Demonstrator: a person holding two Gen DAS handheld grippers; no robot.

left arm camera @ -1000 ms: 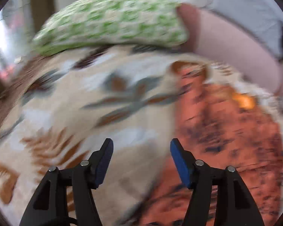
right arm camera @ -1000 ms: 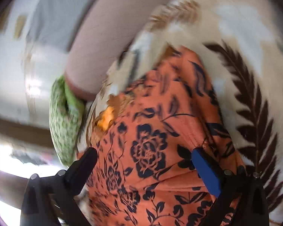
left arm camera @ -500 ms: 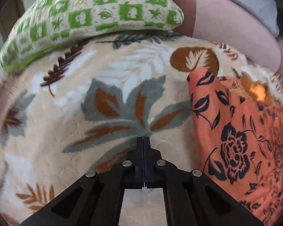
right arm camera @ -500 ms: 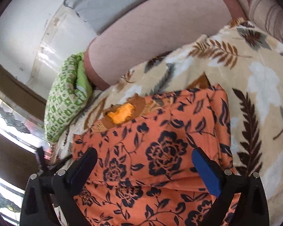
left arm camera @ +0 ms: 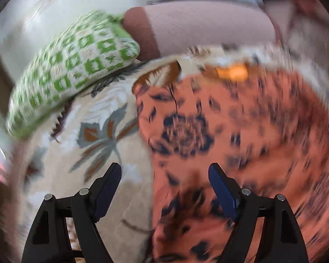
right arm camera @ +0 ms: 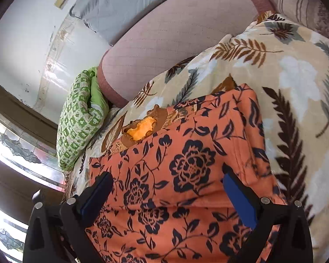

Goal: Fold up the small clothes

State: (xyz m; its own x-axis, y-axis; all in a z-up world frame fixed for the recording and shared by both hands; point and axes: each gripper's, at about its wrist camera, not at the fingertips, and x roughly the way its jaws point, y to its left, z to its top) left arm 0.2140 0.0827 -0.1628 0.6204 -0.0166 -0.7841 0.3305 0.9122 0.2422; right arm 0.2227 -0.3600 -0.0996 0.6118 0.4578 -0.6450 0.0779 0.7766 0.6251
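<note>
An orange garment with dark blue flowers (right arm camera: 186, 175) lies flat on a beige leaf-print blanket (right arm camera: 296, 76). Its gold-trimmed neckline (right arm camera: 142, 128) is at the far end. It also shows, blurred, in the left wrist view (left arm camera: 241, 142). My left gripper (left arm camera: 165, 175) is open and empty, hovering over the garment's left edge, one finger over the blanket (left arm camera: 98, 153) and one over the cloth. My right gripper (right arm camera: 167, 186) is open and empty above the near part of the garment.
A green-and-white patterned pillow (right arm camera: 79, 118) lies at the far left, also in the left wrist view (left arm camera: 72, 72). A pink bolster (right arm camera: 175, 50) runs along the back, with a grey pillow (right arm camera: 120, 4) behind it. A striped cushion (right arm camera: 302, 6) sits far right.
My left gripper, shut half a second ago, has opened and swung right toward the garment's left edge. My right gripper stayed open and shifted slightly over the garment.
</note>
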